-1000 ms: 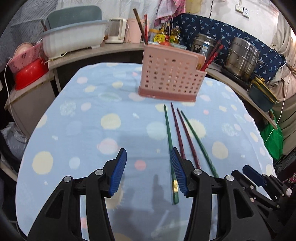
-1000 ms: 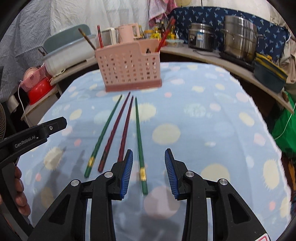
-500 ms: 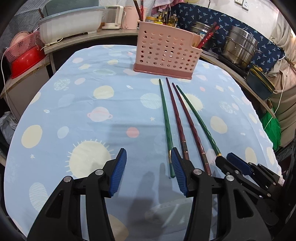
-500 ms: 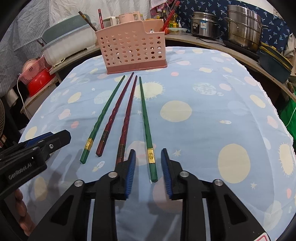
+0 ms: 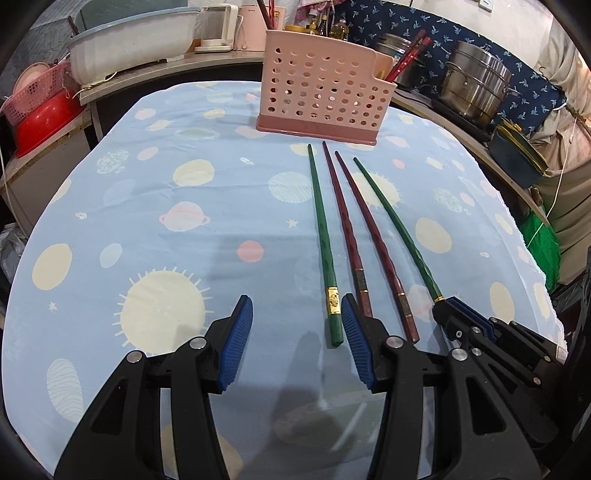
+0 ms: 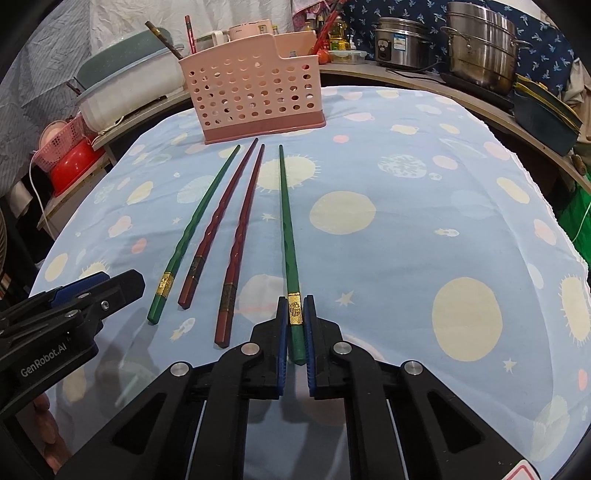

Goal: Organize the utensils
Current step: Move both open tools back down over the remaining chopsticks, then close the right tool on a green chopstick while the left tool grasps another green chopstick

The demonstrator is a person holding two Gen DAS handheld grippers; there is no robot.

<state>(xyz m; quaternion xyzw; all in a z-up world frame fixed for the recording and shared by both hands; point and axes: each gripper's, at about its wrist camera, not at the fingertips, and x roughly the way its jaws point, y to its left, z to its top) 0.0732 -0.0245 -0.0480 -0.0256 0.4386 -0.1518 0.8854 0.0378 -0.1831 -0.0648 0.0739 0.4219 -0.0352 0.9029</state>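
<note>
Right tongs low, clamping green chopstick

A tabletop covered in pale blue cloth printed with suns and planets is seen. Behind it, a wooden counter is ranged; steel pots are stood at its right end, before a dark blue patterned cloth. Pale sheeting is hung behind its left end.
</note>
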